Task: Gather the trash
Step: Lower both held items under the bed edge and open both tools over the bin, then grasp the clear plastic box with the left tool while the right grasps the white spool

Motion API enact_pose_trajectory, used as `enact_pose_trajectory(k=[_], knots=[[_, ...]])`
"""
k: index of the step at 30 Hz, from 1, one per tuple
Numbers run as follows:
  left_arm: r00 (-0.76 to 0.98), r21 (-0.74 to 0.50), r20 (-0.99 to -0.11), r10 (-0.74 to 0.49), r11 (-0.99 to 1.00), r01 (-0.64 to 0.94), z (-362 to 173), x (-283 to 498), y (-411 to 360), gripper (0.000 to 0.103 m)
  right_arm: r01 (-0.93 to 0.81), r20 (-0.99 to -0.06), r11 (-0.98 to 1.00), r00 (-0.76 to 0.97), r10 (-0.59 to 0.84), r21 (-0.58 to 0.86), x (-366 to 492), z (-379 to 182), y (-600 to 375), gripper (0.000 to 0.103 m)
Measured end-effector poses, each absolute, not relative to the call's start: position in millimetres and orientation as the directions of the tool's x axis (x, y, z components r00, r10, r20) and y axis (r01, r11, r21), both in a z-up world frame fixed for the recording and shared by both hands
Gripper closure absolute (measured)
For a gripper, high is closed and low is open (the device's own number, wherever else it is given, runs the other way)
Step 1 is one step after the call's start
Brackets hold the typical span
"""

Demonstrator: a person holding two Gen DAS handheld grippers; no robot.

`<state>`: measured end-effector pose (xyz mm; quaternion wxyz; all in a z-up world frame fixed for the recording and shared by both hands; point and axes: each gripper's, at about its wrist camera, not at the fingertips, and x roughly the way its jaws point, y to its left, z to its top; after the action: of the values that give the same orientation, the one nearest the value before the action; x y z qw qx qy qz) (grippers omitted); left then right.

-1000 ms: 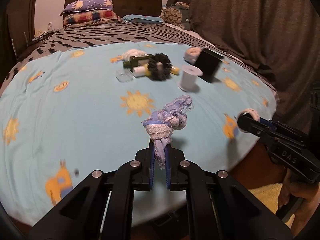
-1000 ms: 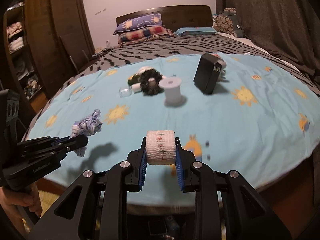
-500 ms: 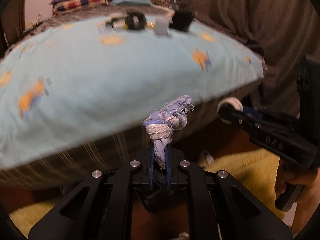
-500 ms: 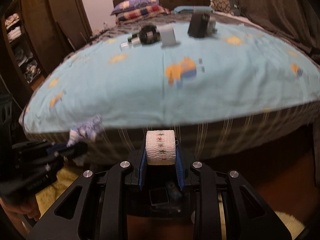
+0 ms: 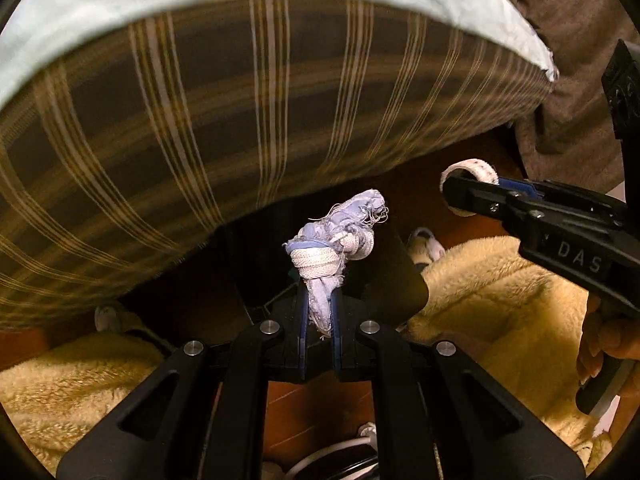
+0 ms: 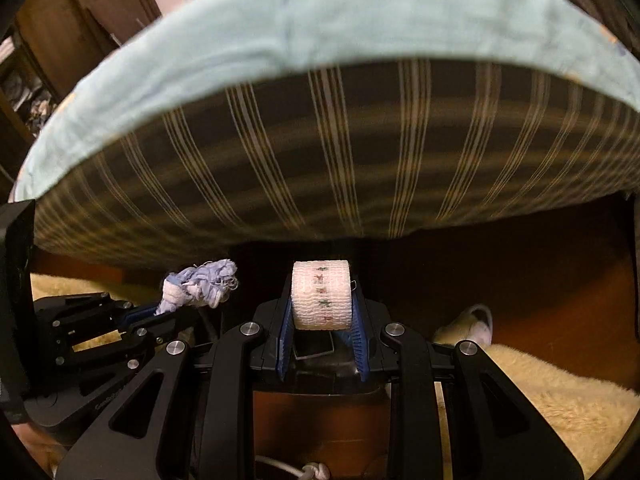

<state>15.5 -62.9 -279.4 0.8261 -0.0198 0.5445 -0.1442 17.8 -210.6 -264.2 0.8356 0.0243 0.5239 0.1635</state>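
Frayed pale-blue cloth, knotted round with a cream lace, makes up the rag bundle (image 5: pixel 334 248) that the left gripper (image 5: pixel 319 312) has pinched by its tail; the blue-lined jaws stand almost together on that thin strip and the bulk of the bundle stands clear above the fingertips. The right gripper (image 6: pixel 322 308) is clamped on a roll of white gauze tape (image 6: pixel 321 294) printed with small stars, its jaws pressed against the two flat ends, the roll lying crosswise between them. In the left view the right gripper (image 5: pixel 466 196) shows from the side at the right edge, the roll's rim (image 5: pixel 470 170) at its tip and a hand (image 5: pixel 604 344) on its handle. Both grippers tilt down over a dark container (image 5: pixel 396 276) standing on a brown floor (image 6: pixel 540 264) between patches of fluffy cream rug (image 5: pixel 492 300). Behind rises the striped brown side of a mattress (image 6: pixel 340 152), topped by a light-blue sheet (image 6: pixel 320 16), blurred, with a brown curtain (image 5: pixel 576 32) at far right
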Motion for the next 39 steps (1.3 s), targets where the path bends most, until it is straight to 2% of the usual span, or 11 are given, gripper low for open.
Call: enact_pose_trajectory(k=[4, 12, 13, 15, 18, 19, 21, 23, 26, 30, 39], knots=[[0.326, -0.209, -0.905, -0.274, 0.953, 0.22, -294.7, 18.7, -62.0, 0.095, -0.242, -0.883, 0.945, 0.363, 0.298, 0.219, 19.3, -280.9, -206.5, 0.077], [0.292, -0.225, -0.915, -0.28, 0.952, 0.208, -313.1, 20.6, -60.9, 0.087, -0.217, -0.89, 0.946, 0.338, 0.306, 0.242, 26.1, -293.9, -204.4, 0.074], [0.294, -0.222, -0.915, -0.276, 0.953, 0.204, -313.0, 20.0, -59.3, 0.082, -0.212, -0.889, 0.946, 0.34, 0.306, 0.244, 26.5, -293.1, -205.5, 0.07], [0.302, -0.221, -0.913, -0.274, 0.955, 0.197, -309.8, 20.3, -60.1, 0.073, -0.207, -0.885, 0.946, 0.349, 0.308, 0.248, 33.8, -287.4, -205.8, 0.053], [0.326, -0.202, -0.91, -0.256, 0.961, 0.189, -300.0, 21.1, -57.6, 0.064, -0.201, -0.879, 0.948, 0.366, 0.305, 0.245, 37.9, -279.2, -211.8, 0.05], [0.336, -0.196, -0.908, -0.251, 0.962, 0.189, -294.5, 19.9, -56.0, 0.059, -0.197, -0.877, 0.95, 0.375, 0.3, 0.241, 39.2, -273.7, -213.7, 0.048], [0.36, -0.187, -0.9, -0.245, 0.964, 0.188, -281.3, 18.7, -53.1, 0.046, -0.19, -0.867, 0.957, 0.412, 0.282, 0.22, 42.1, -259.5, -218.8, 0.035], [0.406, -0.174, -0.882, -0.237, 0.967, 0.187, -259.0, 17.4, -50.5, 0.029, -0.187, -0.847, 0.962, 0.462, 0.263, 0.198, 42.9, -239.8, -225.3, 0.026], [0.488, -0.158, -0.843, -0.228, 0.971, 0.18, -222.5, 18.5, -42.5, 0.014, -0.174, -0.796, 0.97, 0.557, 0.237, 0.168, 45.6, -200.6, -234.5, 0.009], [0.56, -0.148, -0.798, -0.223, 0.973, 0.177, -181.4, 22.8, -35.1, 0.008, -0.203, -0.721, 0.965, 0.642, 0.26, 0.167, 52.1, -151.8, -239.7, 0.005], [0.656, -0.099, -0.734, -0.175, 0.984, 0.151, -119.7, 67.2, -14.4, 0.008, -0.259, -0.645, 0.956, 0.708, 0.287, 0.14, 92.1, -99.3, -223.0, 0.005]])
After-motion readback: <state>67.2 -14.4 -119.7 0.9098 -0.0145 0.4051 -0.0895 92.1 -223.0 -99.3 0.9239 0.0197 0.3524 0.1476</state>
